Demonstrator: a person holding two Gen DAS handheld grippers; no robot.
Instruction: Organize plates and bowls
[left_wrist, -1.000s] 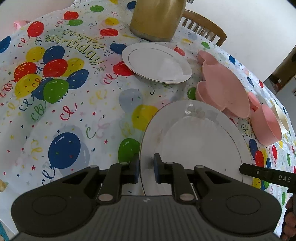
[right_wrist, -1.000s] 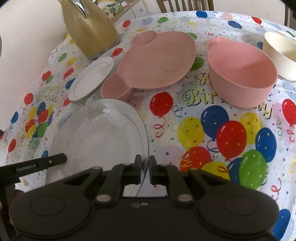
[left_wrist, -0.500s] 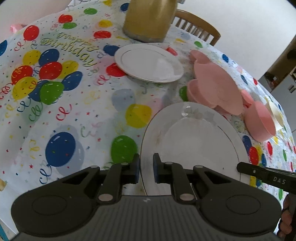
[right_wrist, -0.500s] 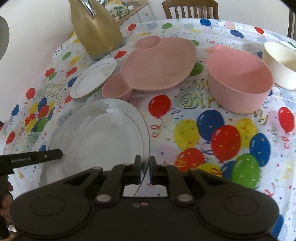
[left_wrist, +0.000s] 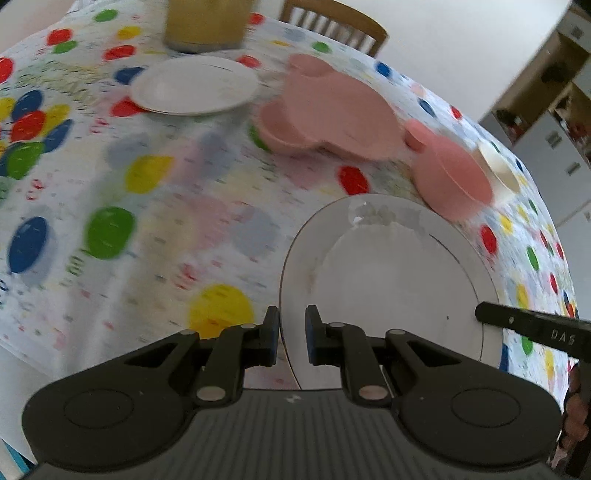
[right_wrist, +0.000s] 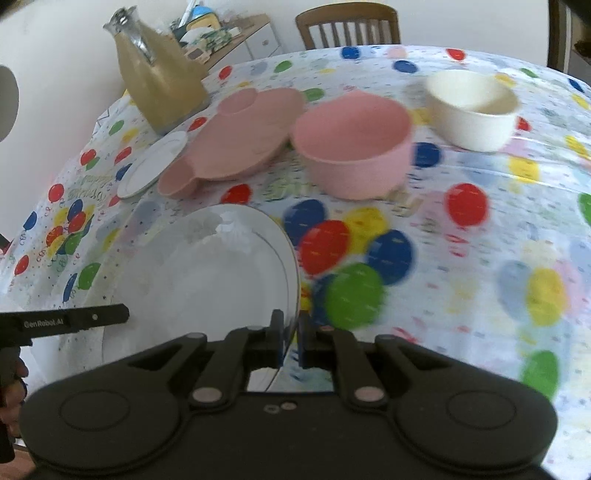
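Observation:
A large white plate (left_wrist: 391, 280) is held above the balloon tablecloth by both grippers. My left gripper (left_wrist: 291, 334) is shut on its left rim. My right gripper (right_wrist: 290, 338) is shut on its right rim; the plate also shows in the right wrist view (right_wrist: 199, 280). A small white plate (left_wrist: 194, 85) lies at the far left. A pink mouse-shaped plate (left_wrist: 332, 110), a pink bowl (right_wrist: 352, 142) and a cream bowl (right_wrist: 471, 109) stand behind on the table.
A gold jug (right_wrist: 159, 85) stands at the back near the small plate. Wooden chairs (right_wrist: 347, 22) stand beyond the far table edge. The tablecloth (right_wrist: 480, 258) spreads to the right of the held plate.
Both grippers have carried the large plate up and to the right, towards the pink bowl. The views are blurred by the motion. Both grips stay the same.

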